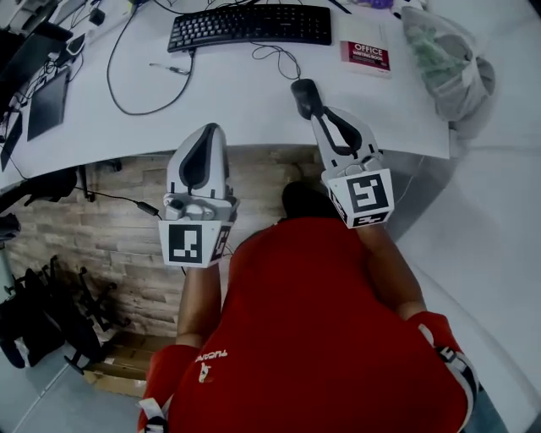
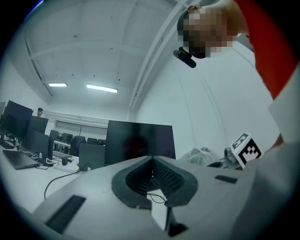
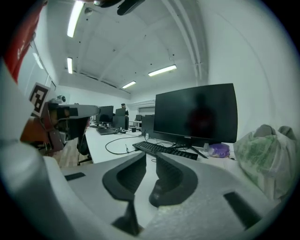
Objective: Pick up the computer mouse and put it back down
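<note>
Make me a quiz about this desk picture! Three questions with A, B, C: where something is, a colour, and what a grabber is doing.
1. Where is the mouse? A on the floor; B on the desk, just ahead of the right gripper; C inside the bag.
2. What colour is the keyboard? A black; B red; C yellow.
3. The left gripper's jaws are: A wide open; B shut, empty; C holding a pen.
Answers: B, it lies on the white top; A, its keys are black; B, the jaws meet, nothing between.
</note>
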